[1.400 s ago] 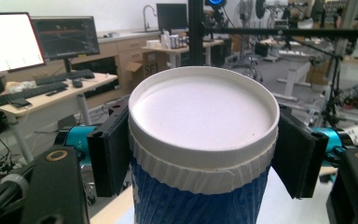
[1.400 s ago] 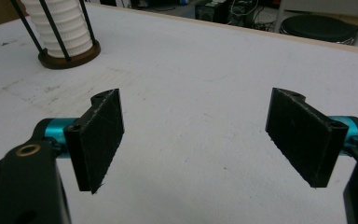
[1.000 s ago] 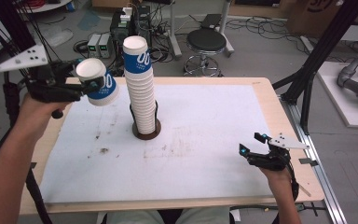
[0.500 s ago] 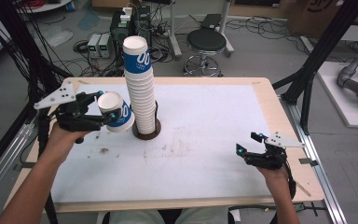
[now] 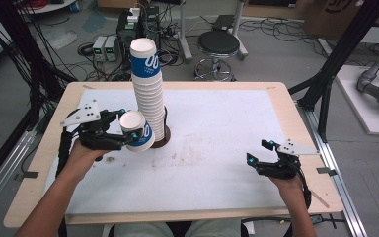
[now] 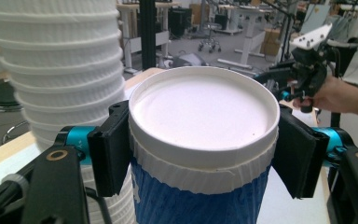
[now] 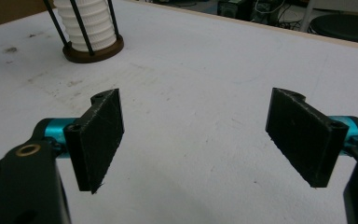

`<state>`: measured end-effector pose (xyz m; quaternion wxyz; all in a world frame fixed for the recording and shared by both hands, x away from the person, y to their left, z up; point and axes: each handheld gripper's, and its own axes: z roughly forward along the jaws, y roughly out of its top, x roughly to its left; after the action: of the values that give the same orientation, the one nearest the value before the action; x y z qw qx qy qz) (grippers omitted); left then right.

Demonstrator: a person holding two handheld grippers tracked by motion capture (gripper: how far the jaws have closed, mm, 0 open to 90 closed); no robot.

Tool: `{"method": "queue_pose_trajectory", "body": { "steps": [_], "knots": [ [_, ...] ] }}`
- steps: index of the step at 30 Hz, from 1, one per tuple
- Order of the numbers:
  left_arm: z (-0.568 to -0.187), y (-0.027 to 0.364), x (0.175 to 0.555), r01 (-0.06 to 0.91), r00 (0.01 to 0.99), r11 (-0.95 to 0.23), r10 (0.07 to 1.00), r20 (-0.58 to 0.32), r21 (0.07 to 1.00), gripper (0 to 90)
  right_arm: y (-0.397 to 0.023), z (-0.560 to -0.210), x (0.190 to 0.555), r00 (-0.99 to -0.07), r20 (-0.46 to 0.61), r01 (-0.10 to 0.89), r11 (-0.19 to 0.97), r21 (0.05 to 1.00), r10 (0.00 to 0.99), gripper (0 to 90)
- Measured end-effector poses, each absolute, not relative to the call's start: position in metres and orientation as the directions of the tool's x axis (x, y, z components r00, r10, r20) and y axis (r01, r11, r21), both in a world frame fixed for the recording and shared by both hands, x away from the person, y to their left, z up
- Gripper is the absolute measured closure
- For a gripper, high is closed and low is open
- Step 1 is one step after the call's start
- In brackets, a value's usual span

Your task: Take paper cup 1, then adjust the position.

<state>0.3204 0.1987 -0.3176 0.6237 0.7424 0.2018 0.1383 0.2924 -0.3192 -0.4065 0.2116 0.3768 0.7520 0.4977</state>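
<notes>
A blue and white paper cup (image 5: 139, 134) is tilted beside the foot of a tall stack of upturned cups (image 5: 148, 94). My left gripper (image 5: 128, 124) is shut on it just under its rim. In the left gripper view the black pads (image 6: 112, 149) press both sides of the cup (image 6: 204, 121), whose white recessed base faces the camera, with the stack (image 6: 60, 70) close on the left. My right gripper (image 5: 258, 151) rests low near the table's front right, open, with bare mat between its jaws (image 7: 205, 135).
The stack stands in a dark round holder (image 5: 162, 143) with thin black rods (image 7: 93, 51) on a white mat (image 5: 217, 113) that covers the wooden table. A stool (image 5: 218, 44), cables and boxes lie on the floor beyond. A black frame post (image 5: 325, 94) stands at the right edge.
My left gripper has come down and to the right with the cup, from level with the stack's upper part to beside its foot. The right gripper has stayed put.
</notes>
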Motion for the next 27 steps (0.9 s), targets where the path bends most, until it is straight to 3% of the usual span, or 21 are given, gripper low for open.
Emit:
{"method": "queue_pose_trajectory", "body": {
  "steps": [27],
  "knots": [
    [-0.341,0.129,0.324,0.120,0.943,-0.165,0.326,-0.061,0.979,29.2,-0.273,-0.395,0.289,-0.817,0.079,0.281,0.275,0.920,0.571,19.7]
  ]
}}
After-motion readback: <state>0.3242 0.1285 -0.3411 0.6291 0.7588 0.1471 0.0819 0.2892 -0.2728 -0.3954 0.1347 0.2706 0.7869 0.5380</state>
